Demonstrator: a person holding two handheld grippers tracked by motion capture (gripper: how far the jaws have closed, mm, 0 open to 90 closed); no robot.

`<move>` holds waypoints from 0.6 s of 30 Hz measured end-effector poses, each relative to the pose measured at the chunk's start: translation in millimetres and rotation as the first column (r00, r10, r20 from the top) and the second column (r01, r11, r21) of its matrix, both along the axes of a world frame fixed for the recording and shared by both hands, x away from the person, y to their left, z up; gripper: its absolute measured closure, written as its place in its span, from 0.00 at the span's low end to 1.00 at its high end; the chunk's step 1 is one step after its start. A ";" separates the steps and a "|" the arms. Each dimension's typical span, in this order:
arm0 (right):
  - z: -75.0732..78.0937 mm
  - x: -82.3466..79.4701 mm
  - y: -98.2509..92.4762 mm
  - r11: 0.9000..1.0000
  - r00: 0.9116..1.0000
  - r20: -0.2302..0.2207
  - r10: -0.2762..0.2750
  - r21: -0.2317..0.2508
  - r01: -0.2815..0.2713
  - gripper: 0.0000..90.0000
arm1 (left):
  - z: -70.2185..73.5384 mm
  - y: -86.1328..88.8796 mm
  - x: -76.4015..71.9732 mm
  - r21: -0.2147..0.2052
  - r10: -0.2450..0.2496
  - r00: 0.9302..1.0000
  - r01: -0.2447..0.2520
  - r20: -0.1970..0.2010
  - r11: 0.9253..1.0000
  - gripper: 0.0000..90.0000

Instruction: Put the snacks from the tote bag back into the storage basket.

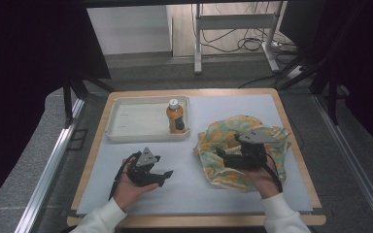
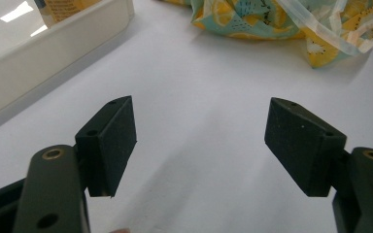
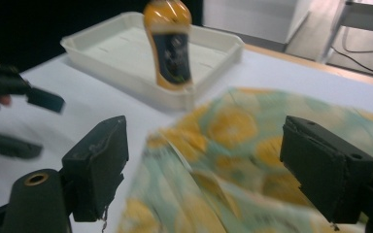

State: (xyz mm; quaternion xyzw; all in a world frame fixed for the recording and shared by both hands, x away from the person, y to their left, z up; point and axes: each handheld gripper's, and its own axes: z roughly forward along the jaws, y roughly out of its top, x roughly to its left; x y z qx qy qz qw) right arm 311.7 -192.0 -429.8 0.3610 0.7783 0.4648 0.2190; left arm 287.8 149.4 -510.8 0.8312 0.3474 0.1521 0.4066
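A crumpled cloth (image 1: pixel 233 141) with a yellow lemon print on teal lies at the right of the table. My right gripper (image 1: pixel 228 145) hovers over it, open, with the print (image 3: pixel 233 145) spread below its jaws and nothing between them (image 3: pixel 204 141). An orange bottle (image 1: pixel 175 116) with a white cap and dark label stands upright in the right end of a white tray (image 1: pixel 126 133); it is ahead of the right gripper (image 3: pixel 170 43). My left gripper (image 1: pixel 164 166) stands open over bare white tabletop (image 2: pixel 201 126), the cloth (image 2: pixel 272 19) beyond it.
The tray's wall (image 2: pixel 53 48) runs along the left of the left gripper view. The left gripper (image 3: pixel 34 124) shows at the left of the right gripper view. A white mat covers the wooden table (image 1: pixel 291 145). Table legs and cables (image 1: pixel 233 39) are on the floor behind.
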 end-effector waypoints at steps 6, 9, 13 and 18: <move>-8.8 -15.3 -24.9 0.999 0.999 -0.001 -0.036 0.005 0.036 0.22 | -0.4 0.4 0.6 0.010 -0.004 1.000 0.004 -0.003 1.000 0.30; -13.3 -16.9 -30.0 1.000 1.000 -0.010 -0.028 0.010 0.028 0.22 | -0.1 1.1 0.9 0.009 -0.003 1.000 0.003 -0.003 1.000 0.30; -18.9 -17.9 -34.2 1.000 1.000 -0.022 -0.018 0.006 0.019 0.23 | 0.0 3.1 1.8 0.007 0.002 1.000 -0.002 -0.002 1.000 0.30; -20.3 -17.0 -35.0 1.000 1.000 -0.021 -0.021 0.012 0.021 0.23 | -0.8 2.9 2.4 0.011 0.001 1.000 -0.001 -0.004 1.000 0.30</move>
